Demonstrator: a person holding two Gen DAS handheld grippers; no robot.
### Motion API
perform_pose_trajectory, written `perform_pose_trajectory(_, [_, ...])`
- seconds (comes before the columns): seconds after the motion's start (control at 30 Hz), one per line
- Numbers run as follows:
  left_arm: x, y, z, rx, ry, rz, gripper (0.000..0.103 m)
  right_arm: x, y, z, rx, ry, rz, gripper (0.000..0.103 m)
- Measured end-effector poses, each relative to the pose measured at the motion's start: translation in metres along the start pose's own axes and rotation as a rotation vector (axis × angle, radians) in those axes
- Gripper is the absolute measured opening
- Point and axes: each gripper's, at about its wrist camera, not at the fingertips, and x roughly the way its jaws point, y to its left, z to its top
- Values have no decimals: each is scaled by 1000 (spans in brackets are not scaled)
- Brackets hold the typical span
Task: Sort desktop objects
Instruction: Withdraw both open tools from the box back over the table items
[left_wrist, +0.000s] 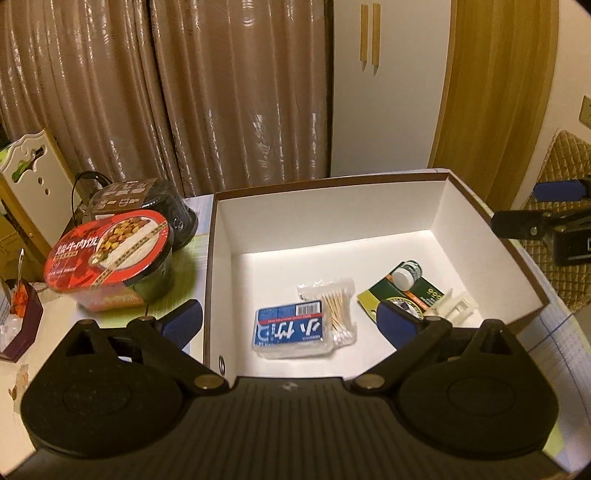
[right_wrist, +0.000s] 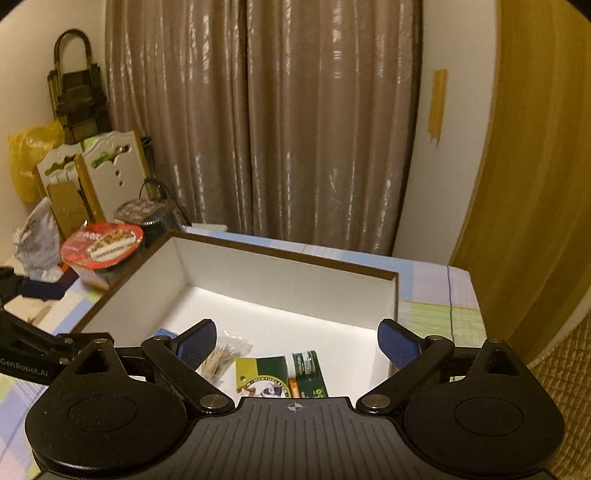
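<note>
At far left of the tabletop (left_wrist: 55, 325), a dark maroon container (left_wrist: 22, 325) is cut off by the frame edge, and its contents are too blurred to identify. Next to it stands a round instant-meal bowl (left_wrist: 110, 254) with a glossy red foil lid, tilted toward the viewer; a second, dark bowl (left_wrist: 147, 206) sits directly behind it, largely hidden. The left claw (left_wrist: 291, 325) hovers over the near edge of the box with its blue textured pads spread wide and nothing between them; its left pad lies outside the box wall, its right pad inside. The open cardboard box (left_wrist: 218, 258) is rectangular, brown outside and matte white inside. On its floor, from left to right, lie a blue-labelled clear plastic pack (left_wrist: 291, 328), a crinkled transparent bag of cotton swabs (left_wrist: 336, 310) touching it, a flat green-and-yellow carton (left_wrist: 406, 295) partly covered by the right pad, a small white-capped bottle (left_wrist: 406, 273) resting on the carton, and a white plastic part (left_wrist: 458, 306) whose shape is hard to resolve. The right claw (right_wrist: 295, 347) is likewise fully spread and empty, positioned above the near right portion of the box; its body hides the lower half of the carton in the right wrist view. The tabletop cloth is a pale checked fabric.
</note>
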Motion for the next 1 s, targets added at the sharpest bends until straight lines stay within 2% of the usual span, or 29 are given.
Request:
perform_pose_trajectory(0.23, [-34,2,-20,-57,-4,-2,102,-38,-3,-22,116,17,16,96])
perform_pose_trajectory(0.4, [-54,6,-44,-116,25,18,102,-61,-5,-52,242,78,12,97])
perform_pose_trajectory(0.6, [-73,13,-85,-168,78,53,102,-82,10,-91,218,157,-20,97])
perform_pose_trajectory(0.67, [-80,14,-98,-176,89,73,102,-88,14,-104,237,181,-33,103])
perform_pose_trajectory(0.87, [-103,16,-139,-186,104,125,102,-111,33,-132,255,192,-53,103])
perform_pose_trajectory(1.0, [-119,18,-161,-191,99,109,102,-128,48,-147,235,185,-62,103])
